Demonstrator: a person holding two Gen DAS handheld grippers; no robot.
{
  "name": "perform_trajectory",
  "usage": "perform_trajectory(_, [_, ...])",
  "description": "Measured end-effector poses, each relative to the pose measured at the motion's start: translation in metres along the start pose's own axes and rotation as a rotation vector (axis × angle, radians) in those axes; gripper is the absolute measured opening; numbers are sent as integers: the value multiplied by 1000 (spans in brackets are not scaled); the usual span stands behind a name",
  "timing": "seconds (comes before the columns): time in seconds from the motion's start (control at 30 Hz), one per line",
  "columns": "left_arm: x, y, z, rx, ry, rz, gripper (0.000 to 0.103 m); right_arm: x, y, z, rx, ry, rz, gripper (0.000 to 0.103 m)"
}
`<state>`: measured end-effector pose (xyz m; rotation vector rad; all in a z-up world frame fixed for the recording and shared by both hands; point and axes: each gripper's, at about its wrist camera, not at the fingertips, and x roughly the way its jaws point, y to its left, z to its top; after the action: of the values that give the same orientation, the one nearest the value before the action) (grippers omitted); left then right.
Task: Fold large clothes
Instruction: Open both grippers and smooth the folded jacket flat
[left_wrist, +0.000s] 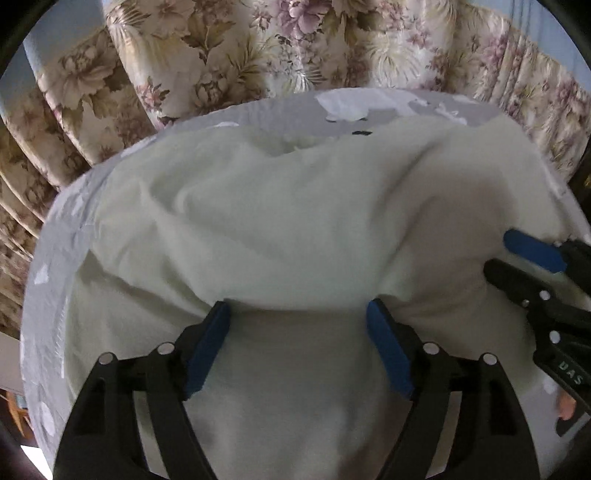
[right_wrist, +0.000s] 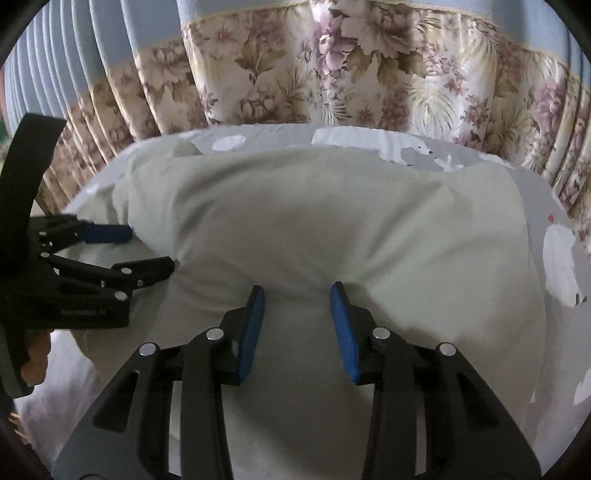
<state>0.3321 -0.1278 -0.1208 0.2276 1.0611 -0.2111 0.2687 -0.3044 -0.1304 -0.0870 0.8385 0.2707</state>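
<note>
**What the views leave unclear**

The pale garment (left_wrist: 295, 229) runs out of both views at the bottom edge, so its near hem stays unseen. It covers most of the grey printed sheet (right_wrist: 554, 206); the white prints are too blurred to read. In the right wrist view, the left gripper (right_wrist: 151, 251) is cut off by the left edge, lettering illegible.
</note>
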Motion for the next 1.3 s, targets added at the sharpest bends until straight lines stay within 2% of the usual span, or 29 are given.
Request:
perform_trajectory(0.2, [9,10,9,-31,5,-36,85,13,-7,4,15,4,21,37])
perform_trajectory(0.6, [3,11,-4,-33,-31,-55,85,6,1,-6,3,-24,-9,37])
perform_trajectory(0.83, [8,12,3,-46,-20,-56,89,9,-3,-4,12,-23,12,37])
perform_trajectory(1.3, [8,14,6,-51,-12,-51,89,7,-1,-3,0,-34,-8,37])
